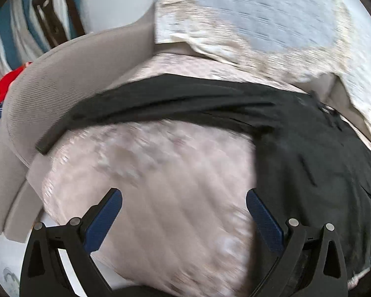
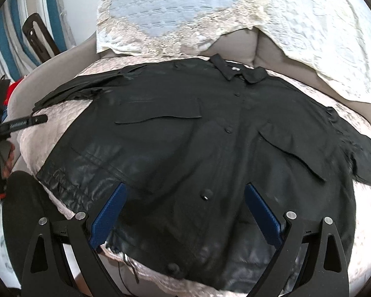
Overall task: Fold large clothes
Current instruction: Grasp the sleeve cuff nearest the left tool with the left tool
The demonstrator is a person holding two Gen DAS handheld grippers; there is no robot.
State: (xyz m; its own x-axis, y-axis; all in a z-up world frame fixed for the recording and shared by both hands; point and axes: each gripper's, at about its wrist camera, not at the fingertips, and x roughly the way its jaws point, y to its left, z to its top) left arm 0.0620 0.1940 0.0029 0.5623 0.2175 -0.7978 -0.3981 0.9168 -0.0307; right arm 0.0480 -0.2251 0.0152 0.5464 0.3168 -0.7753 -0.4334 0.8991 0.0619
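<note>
A large black button-up shirt [image 2: 197, 136] lies spread face up on a sofa seat covered with a pale pink quilt [image 2: 366, 210], collar toward the backrest. Its left sleeve [image 1: 136, 106] stretches out toward the armrest in the left wrist view. My right gripper [image 2: 184, 193] is open, above the shirt's lower front near a button. My left gripper [image 1: 184, 198] is open and empty over the bare quilt [image 1: 160, 185], just left of the shirt's body [image 1: 321, 173]. The other gripper shows at the left edge of the right wrist view [image 2: 2, 128].
A beige armrest [image 1: 49, 86] curves along the left. White and blue lace covers [image 2: 210, 7] drape the sofa backrest. A red object [image 1: 5, 84] sits beyond the armrest. A dark strap or frame [image 1: 54, 17] stands behind it.
</note>
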